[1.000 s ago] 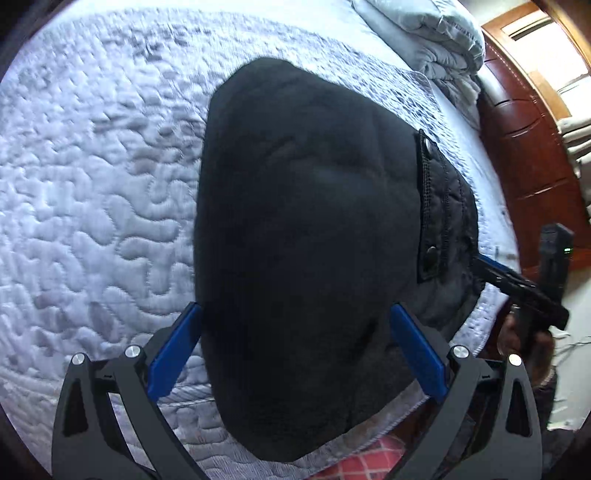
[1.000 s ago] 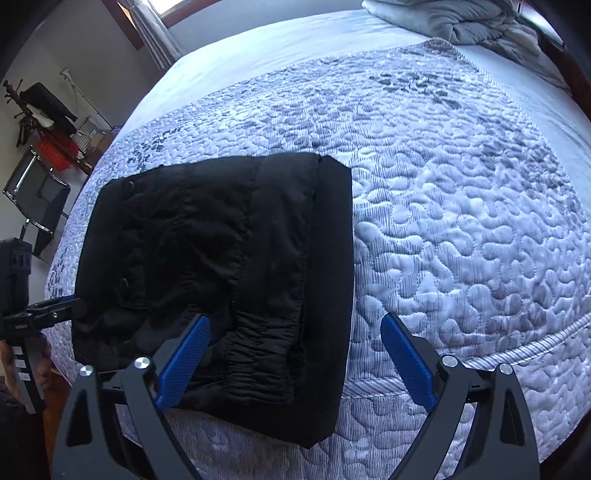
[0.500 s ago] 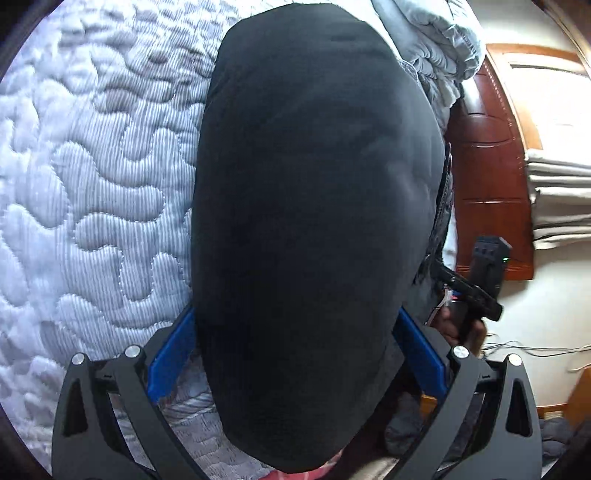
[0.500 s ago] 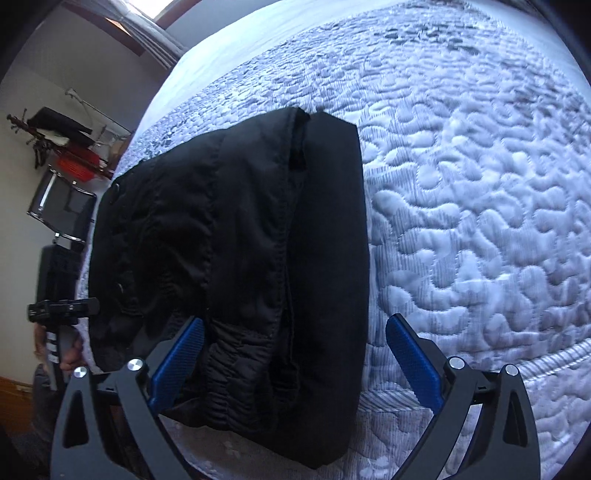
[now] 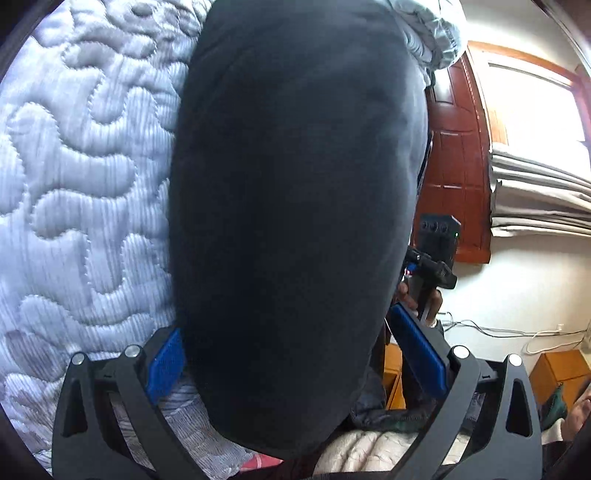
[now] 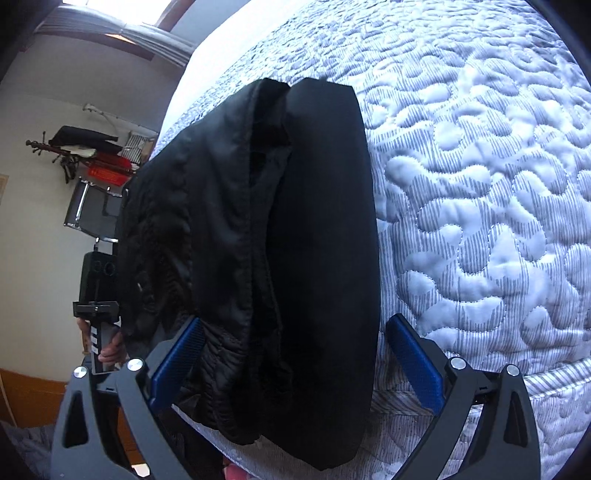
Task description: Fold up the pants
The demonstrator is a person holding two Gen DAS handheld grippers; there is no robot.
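Observation:
The black pants (image 5: 291,221) lie folded in a thick stack on the quilted bedspread (image 5: 74,192) at the bed's near edge. In the left wrist view they fill the middle of the frame, and my left gripper (image 5: 295,358) is open with its blue pads on either side of the stack's near end. In the right wrist view the pants (image 6: 280,251) show their layered folded edges, and my right gripper (image 6: 299,354) is open, straddling the other near end. The right gripper also shows in the left wrist view (image 5: 432,266), and the left one in the right wrist view (image 6: 98,295).
A grey-white quilted bedspread (image 6: 480,184) covers the bed. A bunched duvet (image 5: 432,33) lies at the far end. A dark wooden door (image 5: 454,177) and curtains (image 5: 535,195) stand beside the bed. A chair and red items (image 6: 99,184) stand by the wall.
Both grippers have moved down and in close to the folded pants, so the stack now fills each view between the open fingers. The pants have not visibly moved.

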